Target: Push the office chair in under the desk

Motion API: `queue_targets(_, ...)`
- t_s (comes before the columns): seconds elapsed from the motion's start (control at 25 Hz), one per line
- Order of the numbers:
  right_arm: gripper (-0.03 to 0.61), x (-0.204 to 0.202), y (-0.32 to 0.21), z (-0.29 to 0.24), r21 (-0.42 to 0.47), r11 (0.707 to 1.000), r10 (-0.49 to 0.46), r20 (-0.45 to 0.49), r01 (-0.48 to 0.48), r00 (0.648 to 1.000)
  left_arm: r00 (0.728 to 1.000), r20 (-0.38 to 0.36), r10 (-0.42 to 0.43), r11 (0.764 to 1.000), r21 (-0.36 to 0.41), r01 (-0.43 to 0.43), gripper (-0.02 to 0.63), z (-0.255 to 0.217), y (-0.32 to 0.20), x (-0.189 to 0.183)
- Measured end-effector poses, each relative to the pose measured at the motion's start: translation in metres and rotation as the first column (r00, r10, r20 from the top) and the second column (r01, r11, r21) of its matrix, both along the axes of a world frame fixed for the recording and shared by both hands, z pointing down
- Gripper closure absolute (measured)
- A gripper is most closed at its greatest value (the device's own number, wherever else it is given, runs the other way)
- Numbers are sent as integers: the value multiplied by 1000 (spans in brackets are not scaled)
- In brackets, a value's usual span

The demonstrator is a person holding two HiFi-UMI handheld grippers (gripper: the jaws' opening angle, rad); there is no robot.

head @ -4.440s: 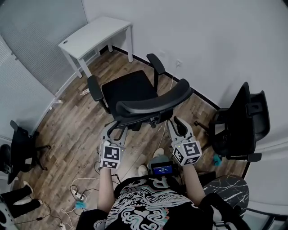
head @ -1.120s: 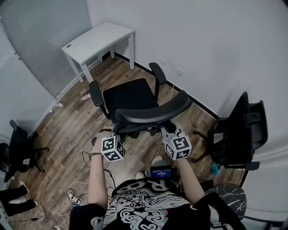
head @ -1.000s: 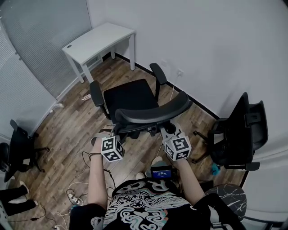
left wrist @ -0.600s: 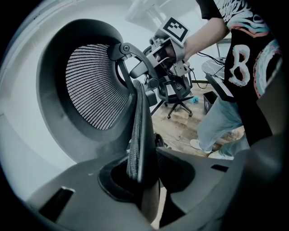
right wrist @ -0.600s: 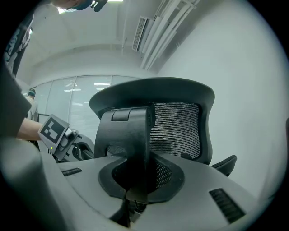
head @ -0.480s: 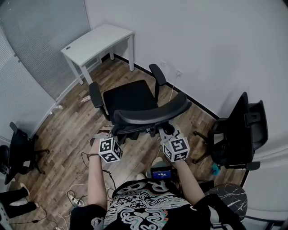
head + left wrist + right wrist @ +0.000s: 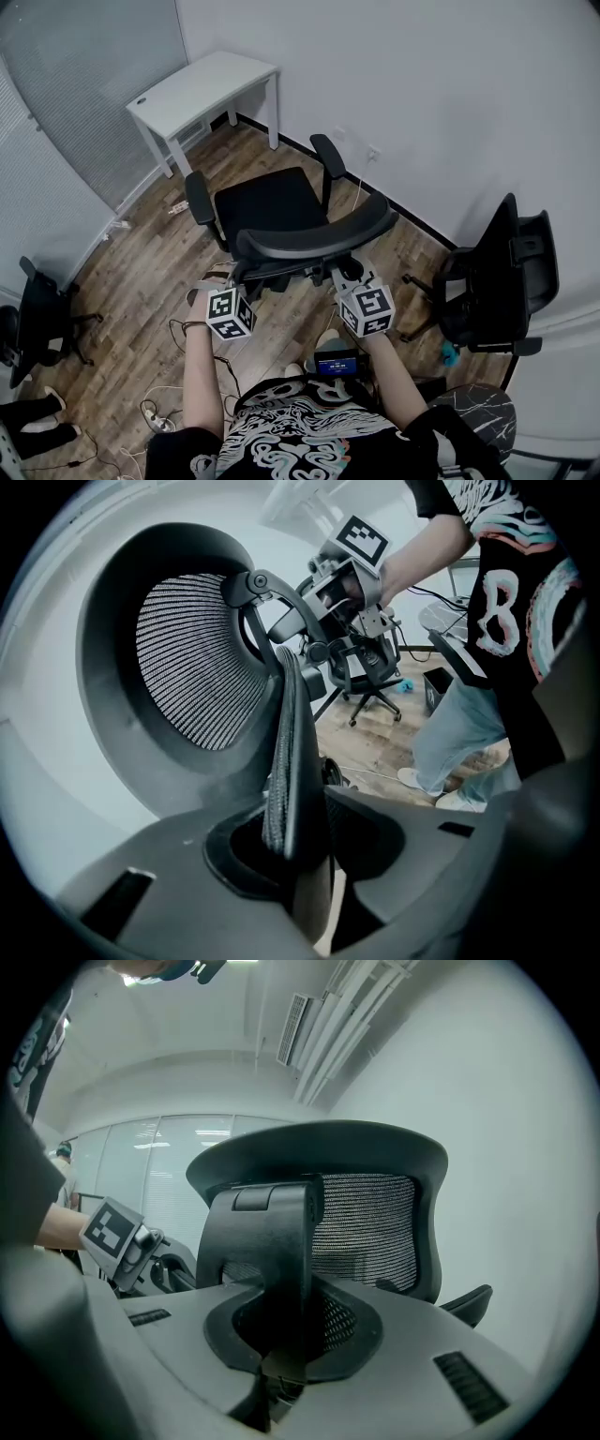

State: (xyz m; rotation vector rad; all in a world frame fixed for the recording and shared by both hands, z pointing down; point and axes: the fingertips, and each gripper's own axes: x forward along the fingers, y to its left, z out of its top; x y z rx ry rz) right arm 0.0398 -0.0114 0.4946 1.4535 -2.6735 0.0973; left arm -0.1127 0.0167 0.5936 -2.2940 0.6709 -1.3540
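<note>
Since a few seconds ago, both claws have been brought up behind the office chair and closed on its backrest. The left claw is now clenched on the mesh edge of the backrest, and the right claw is clenched on the dark plastic support at its rear. Before, both were seen open and free. The chair itself has hardly been displaced: it is still found well apart from the white table, with its seat turned toward the table. It is judged that the grasp is made and the push toward the table can be started. No part of the chair is under the table yet.
</note>
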Motion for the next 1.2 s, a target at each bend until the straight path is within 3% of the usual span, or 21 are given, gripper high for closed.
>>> queue_targets(1.2, 535, -8, -41, 2, -10, 1000, 14, 7, -14, 1000, 1000, 6, 8, 999, 31, -8, 477, 1, -41, -9)
